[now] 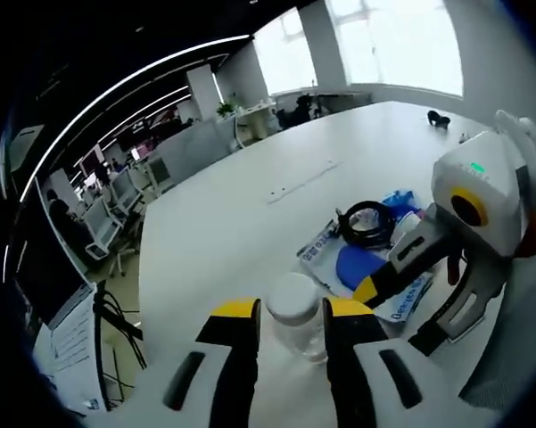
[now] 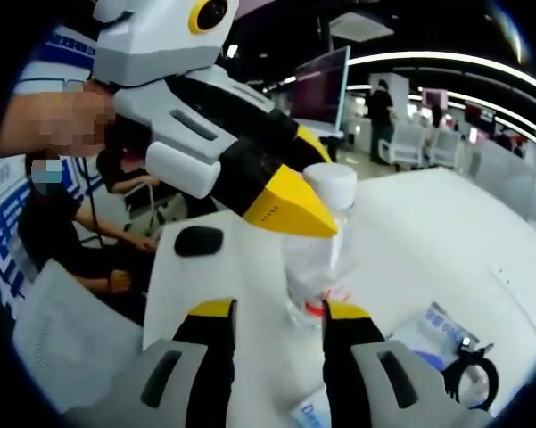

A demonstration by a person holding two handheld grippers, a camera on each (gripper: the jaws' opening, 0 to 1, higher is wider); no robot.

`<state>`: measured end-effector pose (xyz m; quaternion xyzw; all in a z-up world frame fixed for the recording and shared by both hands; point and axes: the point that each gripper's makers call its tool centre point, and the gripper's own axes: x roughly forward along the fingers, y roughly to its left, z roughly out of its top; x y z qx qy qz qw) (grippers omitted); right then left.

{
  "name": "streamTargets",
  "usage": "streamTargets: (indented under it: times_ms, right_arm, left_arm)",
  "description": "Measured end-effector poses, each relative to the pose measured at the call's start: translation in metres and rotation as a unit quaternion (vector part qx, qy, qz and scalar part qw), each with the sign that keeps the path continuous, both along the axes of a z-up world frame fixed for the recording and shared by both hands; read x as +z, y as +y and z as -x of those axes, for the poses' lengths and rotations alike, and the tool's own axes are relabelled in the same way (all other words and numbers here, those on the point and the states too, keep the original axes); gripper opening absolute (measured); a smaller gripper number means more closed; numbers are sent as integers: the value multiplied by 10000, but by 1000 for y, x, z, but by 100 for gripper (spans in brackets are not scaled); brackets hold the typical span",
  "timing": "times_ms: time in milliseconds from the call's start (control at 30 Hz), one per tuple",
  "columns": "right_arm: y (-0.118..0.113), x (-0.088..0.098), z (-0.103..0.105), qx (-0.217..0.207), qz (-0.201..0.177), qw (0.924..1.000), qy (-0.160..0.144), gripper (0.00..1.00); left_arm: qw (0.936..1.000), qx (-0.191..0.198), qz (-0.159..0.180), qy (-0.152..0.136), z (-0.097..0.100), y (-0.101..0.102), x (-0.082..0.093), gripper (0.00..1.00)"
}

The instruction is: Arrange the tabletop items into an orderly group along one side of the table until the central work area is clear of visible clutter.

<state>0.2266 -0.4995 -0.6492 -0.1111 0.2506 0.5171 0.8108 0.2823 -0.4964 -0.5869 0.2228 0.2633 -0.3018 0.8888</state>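
**At the near edge of the white table, two grippers around one bottle**

At the bottom of the left gripper view we see the left gripper reaching forward, its two yellow-tipped jaws spread, with a clear bottle standing upright between them. The jaws flank the bottle closely, but we cannot tell whether they press on it. The bottle has a white cap and stands on the white table.

In the right half of that view the right gripper comes in slantwise, its yellow tip lying over a blue and white packet that lies flat on the table. Just above the packet sits one coil of black cable. Far off at the upper right lies one small dark object, too small to make out.

In the right gripper view the right gripper rises from the bottom with its jaws parted, and the bottle stands beyond their tips, nearer the right jaw. Whether that jaw touches it we cannot tell. The left gripper slants down from the upper left, its yellow tip against the bottle's neck just below the cap. One black oval object lies on the table left of centre. At the lower right we see the packet and the cable coil again.

We count one bottle, one packet, one coil and two grippers. In the background are desks, screens and seated people.
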Motion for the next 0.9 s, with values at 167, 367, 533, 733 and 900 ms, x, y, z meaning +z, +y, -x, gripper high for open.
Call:
streamTargets:
  times_ms: [167,367,533,733,900]
  right_arm:
    - [-8,2,-14,-219,-99,9997,57,35]
    - [-13,2,-28,-193,-61,9998,-62,37]
    - [-11,2,-39,-141,-75,9998,-98,39]
    - [-1,1,-41,141,-30,9996,-227,43]
    - [7,-2,-43,309,-8,9991,-293,46]
  left_arm:
    - [9999,-80,-145,-20,-1,2,1,29]
    - [9998,-114,-132,-4,-1,2,0,29]
    - [9997,-176,-169,46,0,2,-5,31]
    - [9993,-278,-224,76,0,1,-8,32]
    - [9990,-343,-248,132,3,2,-13,34]
